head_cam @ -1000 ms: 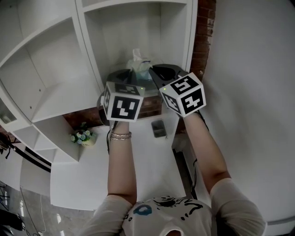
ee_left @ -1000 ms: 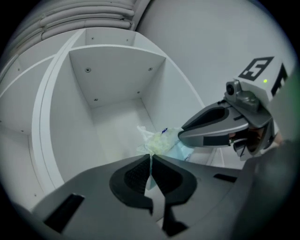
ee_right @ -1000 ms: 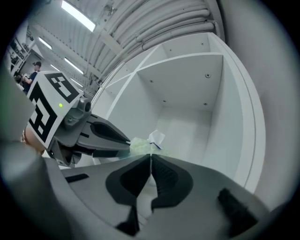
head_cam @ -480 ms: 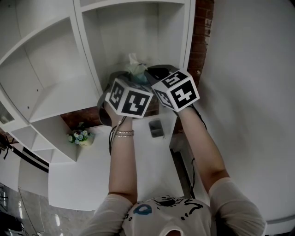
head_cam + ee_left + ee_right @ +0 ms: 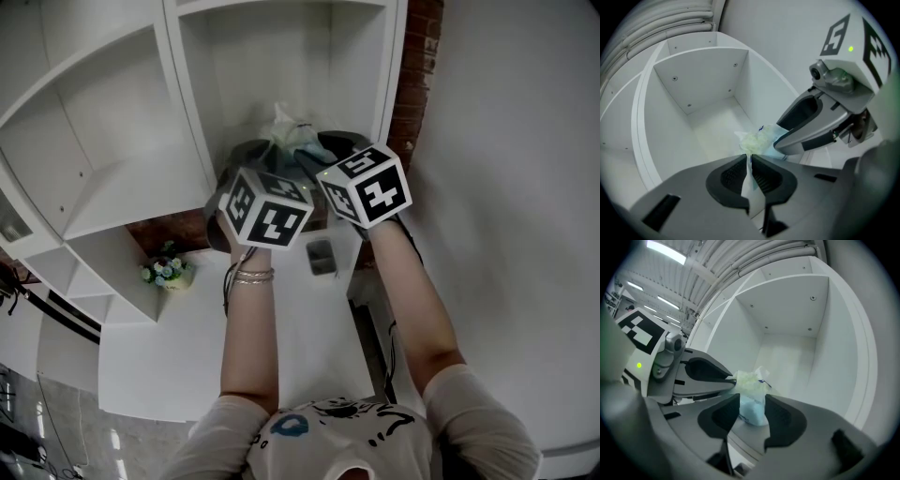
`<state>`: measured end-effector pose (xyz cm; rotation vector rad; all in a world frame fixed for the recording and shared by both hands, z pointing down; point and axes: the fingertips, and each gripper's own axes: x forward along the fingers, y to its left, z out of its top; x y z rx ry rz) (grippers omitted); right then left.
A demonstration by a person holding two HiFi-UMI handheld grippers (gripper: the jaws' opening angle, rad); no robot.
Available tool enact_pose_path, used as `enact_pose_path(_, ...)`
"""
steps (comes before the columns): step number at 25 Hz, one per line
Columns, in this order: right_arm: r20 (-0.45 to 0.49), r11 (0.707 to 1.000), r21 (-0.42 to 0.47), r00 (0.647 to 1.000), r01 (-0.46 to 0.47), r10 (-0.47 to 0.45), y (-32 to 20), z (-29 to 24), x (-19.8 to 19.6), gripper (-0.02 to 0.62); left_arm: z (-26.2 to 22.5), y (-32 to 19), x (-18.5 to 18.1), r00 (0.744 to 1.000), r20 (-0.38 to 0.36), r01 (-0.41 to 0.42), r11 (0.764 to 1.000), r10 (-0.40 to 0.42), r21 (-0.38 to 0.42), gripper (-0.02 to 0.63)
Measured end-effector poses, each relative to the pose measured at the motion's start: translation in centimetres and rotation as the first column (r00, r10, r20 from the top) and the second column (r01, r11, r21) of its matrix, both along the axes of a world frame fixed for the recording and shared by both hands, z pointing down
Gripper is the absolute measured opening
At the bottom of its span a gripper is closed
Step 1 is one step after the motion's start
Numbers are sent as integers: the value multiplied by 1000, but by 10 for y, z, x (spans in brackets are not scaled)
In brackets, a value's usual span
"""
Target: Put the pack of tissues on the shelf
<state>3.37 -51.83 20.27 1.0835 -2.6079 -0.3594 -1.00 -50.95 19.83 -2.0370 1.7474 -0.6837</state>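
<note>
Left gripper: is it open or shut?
Shut. The left gripper pinches a thin flap of the tissue pack tight between its jaws.

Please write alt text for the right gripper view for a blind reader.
A pack of tissues sits between the opening jaws of the right hand-held gripper, in front of a white shelf compartment. The left hand-held gripper pinches the pack from the left.
</note>
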Motion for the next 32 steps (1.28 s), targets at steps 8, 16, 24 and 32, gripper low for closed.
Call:
enact_pose_path(8,54,999,41,998,-25,23,10,-11,10,161,-9,20,-11,1000,-13,-13,996,14,86,146)
enact_pose_path(16,53,993,111,998,-37,31,20,-22,12,186,-20,33,-17,999,-44,-16,988,23,154,146)
enact_pose_path(24,191,971,237,979,27,-74,56,-54,30,185,-45,65,-26,988,-113,-67,959,102,276,124)
enact_pose_path(32,303,961,193,920,197,-249,91,-47,32,79,-46,91,-24,945,-201,-178,921,258,347,97)
